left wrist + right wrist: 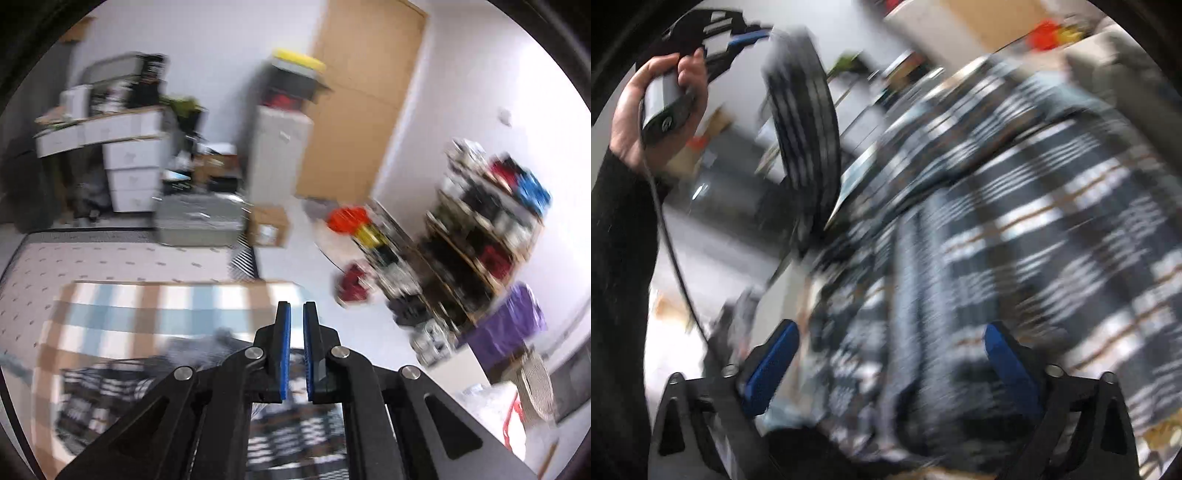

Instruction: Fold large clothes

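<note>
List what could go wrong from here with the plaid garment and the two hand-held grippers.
1. The left hand-held gripper is shut, seemingly on a hanging strip of the plaid garment; a thin pinch might slip.
2. The right hand-held gripper is open above the cloth; in this heavy blur it may close on a bunched layer rather than an edge.

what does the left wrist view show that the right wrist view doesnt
Only the left wrist view: the left gripper from behind, jaws shut with nothing visibly between them, a checked blanket, white drawers and a cluttered shelf.
Only the right wrist view: the right gripper with jaws wide apart, the person's left hand and a dark sleeve.
Both: the dark plaid garment, blurred.
</note>
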